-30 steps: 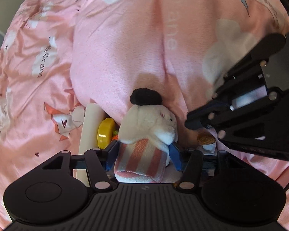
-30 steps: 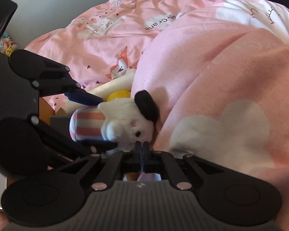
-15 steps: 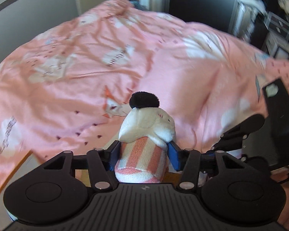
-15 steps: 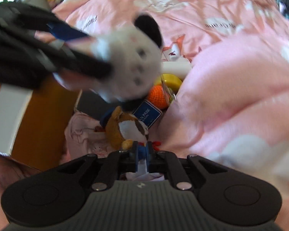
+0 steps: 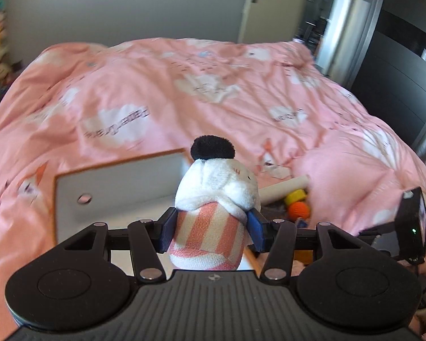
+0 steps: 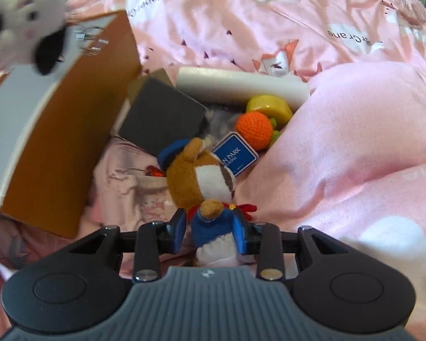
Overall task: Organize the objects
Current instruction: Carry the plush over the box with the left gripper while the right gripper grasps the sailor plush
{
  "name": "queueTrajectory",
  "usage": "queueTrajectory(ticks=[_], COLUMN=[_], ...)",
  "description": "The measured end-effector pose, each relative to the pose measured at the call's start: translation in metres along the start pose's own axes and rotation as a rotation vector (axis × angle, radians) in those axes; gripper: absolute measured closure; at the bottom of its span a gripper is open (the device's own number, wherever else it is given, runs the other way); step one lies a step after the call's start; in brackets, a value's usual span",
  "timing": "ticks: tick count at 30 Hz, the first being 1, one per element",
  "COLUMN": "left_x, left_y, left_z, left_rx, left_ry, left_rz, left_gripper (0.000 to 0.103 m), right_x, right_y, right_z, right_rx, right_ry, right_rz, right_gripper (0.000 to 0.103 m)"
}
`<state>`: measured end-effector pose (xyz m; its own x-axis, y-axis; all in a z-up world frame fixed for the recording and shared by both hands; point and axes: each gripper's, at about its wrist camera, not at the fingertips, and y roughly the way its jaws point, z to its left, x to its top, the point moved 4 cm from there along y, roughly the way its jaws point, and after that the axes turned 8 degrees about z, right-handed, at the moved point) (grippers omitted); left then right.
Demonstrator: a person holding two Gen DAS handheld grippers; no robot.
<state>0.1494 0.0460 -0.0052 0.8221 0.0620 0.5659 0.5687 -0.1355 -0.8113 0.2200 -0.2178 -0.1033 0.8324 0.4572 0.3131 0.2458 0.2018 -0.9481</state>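
Observation:
My left gripper (image 5: 210, 227) is shut on a white plush dog (image 5: 213, 199) with black ears and a pink striped body, held above an orange box with a white inside (image 5: 113, 196). The plush also shows at the top left of the right wrist view (image 6: 25, 14). My right gripper (image 6: 210, 231) is open, its blue pads either side of the blue-clad lower part of a brown plush bear (image 6: 201, 179) lying on the bed. Whether the pads touch it is unclear.
The orange box (image 6: 56, 147) stands left of a pile on the pink duvet (image 6: 340, 156): a dark grey box (image 6: 162, 116), a white roll (image 6: 241, 85), a yellow toy (image 6: 269, 108), an orange crochet ball (image 6: 254, 128), a blue card (image 6: 234, 157). Door and wall lie beyond the bed.
My left gripper has lifted the white plush up and left, over the orange box. My right gripper has opened around the brown bear's lower part.

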Motion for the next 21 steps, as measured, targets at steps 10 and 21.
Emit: queueTrajectory(ticks=[10, 21], left_x=[-0.023, -0.012], left_y=[-0.005, -0.001], left_z=[0.057, 0.069], left_rx=[0.13, 0.207], left_ry=[-0.175, -0.224], left_rz=[-0.064, -0.139], left_gripper=[0.043, 0.043], right_x=[0.014, 0.088], right_y=[-0.056, -0.127], right_z=[0.009, 0.077], right_rx=[0.045, 0.267], right_ry=[0.098, 0.18], right_rz=[-0.15, -0.42], right_gripper=[0.088, 0.091])
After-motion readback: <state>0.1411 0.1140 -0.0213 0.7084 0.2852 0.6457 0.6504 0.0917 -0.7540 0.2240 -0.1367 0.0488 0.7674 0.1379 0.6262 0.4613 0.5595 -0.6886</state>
